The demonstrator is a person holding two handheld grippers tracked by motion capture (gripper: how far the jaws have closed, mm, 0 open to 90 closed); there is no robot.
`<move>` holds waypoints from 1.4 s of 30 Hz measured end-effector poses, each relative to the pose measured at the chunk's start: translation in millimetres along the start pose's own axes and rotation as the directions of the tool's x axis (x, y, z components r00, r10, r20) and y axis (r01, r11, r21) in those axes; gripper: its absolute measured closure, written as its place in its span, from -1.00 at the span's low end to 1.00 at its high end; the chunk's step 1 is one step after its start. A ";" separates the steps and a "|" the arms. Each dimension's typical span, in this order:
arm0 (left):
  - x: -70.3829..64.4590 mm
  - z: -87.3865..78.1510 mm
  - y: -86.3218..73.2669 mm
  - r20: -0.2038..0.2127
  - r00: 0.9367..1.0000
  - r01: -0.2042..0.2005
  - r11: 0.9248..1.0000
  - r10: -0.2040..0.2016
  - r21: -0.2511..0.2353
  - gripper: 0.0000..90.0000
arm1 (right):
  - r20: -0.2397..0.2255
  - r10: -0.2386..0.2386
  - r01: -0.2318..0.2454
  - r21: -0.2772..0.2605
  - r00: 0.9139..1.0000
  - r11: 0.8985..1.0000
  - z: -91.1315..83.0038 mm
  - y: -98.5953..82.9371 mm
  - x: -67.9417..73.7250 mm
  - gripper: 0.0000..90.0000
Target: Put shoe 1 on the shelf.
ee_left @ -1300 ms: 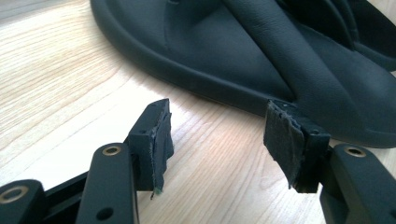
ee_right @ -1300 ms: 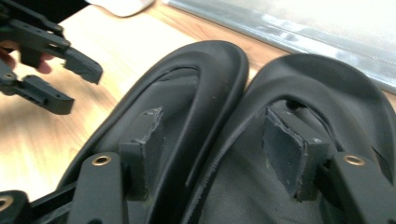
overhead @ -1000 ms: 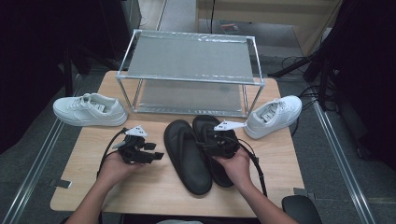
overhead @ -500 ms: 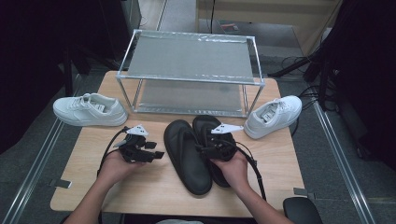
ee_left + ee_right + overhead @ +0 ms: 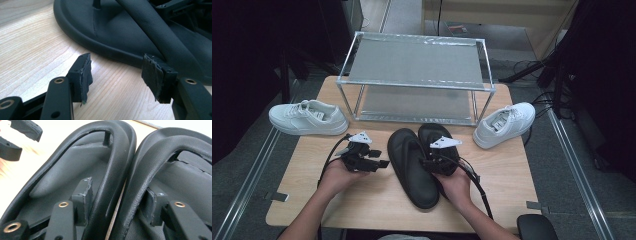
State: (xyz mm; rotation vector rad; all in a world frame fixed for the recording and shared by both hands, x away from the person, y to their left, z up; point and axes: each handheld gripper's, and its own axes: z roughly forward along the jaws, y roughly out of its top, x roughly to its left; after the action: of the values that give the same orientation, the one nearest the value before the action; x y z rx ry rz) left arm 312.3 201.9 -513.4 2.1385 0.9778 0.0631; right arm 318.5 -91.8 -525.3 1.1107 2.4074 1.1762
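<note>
Wooden desk (image 5: 377, 200), rack (image 5: 414, 75) at far edge. Black flip-flops (image 5: 412, 165) laid side by side mid-desk, long axis near-to-far. Right gripper (image 5: 117, 202) jaws straddling both adjoining straps, not yet pinched. Left gripper (image 5: 115, 72) held open just left of pair, nothing gripped.

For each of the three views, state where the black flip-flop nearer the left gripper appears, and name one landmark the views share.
High view: left flip-flop, centre of the table.
Left gripper view: top and right, just beyond the open left gripper.
Right gripper view: left half, one jaw of the right gripper under its strap.
Shared landmark: the light wooden tabletop.

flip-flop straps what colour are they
Black, matching the soles; the rubbery flip-flop straps show best in the right gripper view.
</note>
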 end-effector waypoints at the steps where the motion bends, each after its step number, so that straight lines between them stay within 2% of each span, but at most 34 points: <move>1: 0.4 0.2 0.0 -0.002 1.000 0.003 1.000 -0.003 -0.002 -0.08 | 0.006 -0.004 0.004 0.001 1.000 1.000 -0.1 0.2 0.9 0.13; 4: 1.4 1.3 2.5 -0.013 1.000 -0.001 1.000 0.001 0.027 -0.08 | 0.014 -0.016 0.016 0.008 1.000 1.000 -0.8 0.7 2.0 0.23; 7: 1.4 2.0 3.3 -0.012 1.000 -0.002 1.000 0.002 0.025 -0.08 | 0.016 -0.031 0.030 0.015 0.999 0.999 -2.7 0.7 3.0 0.42; 11: 1.4 2.1 3.7 -0.013 1.000 -0.004 1.000 0.005 0.024 -0.08 | 0.020 -0.033 0.032 0.027 0.999 0.999 -3.9 1.5 2.5 0.47; 15: 2.1 2.0 3.8 -0.009 1.000 -0.003 1.000 0.003 0.023 -0.08 | 0.018 -0.007 0.007 0.036 1.000 0.999 -5.8 2.5 -1.9 0.57; 18: 2.4 1.7 3.6 -0.009 1.000 -0.003 1.000 0.003 0.024 -0.09 | 0.000 0.019 -0.019 0.041 1.000 0.999 -7.2 3.3 -6.7 0.64; 24: 3.4 1.0 3.2 -0.014 1.000 -0.002 1.000 0.002 0.023 -0.09 | -0.026 0.008 -0.007 0.057 1.000 0.998 -9.2 5.0 -8.2 0.66; 29: 2.6 2.2 3.1 -0.012 1.000 -0.001 1.000 0.002 0.028 -0.10 | -0.025 -0.017 0.019 0.058 1.000 0.998 -11.5 7.1 -7.6 0.66; 42: 3.0 1.6 -0.3 -0.016 1.000 0.008 0.999 -0.007 0.035 -0.10 | -0.035 0.019 -0.018 0.025 0.999 1.000 -18.6 17.4 -19.7 0.65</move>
State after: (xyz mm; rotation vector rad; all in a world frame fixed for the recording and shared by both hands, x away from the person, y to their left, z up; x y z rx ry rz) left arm 314.7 203.0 -515.4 2.1687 1.0025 0.0595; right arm 331.8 -109.9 -502.3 1.1314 2.4496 1.1848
